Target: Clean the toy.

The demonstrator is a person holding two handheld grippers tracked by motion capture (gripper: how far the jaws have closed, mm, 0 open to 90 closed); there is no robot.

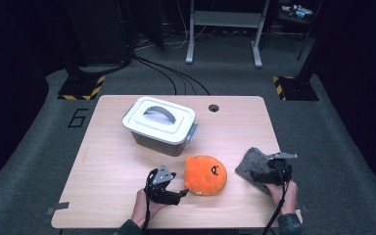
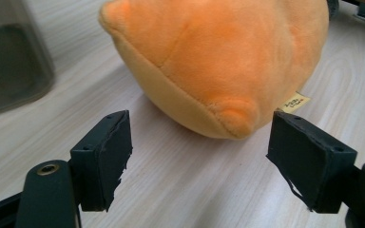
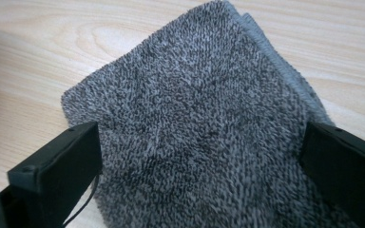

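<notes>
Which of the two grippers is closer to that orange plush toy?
The left. The left gripper sits right beside the orange plush toy, its open jaws pointing at the toy's edge without touching it. The right gripper is farther off, over the grey towel.

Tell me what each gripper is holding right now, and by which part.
Nothing is held. The left gripper stands open short of the orange plush toy; the right gripper is open over the grey towel.
</notes>
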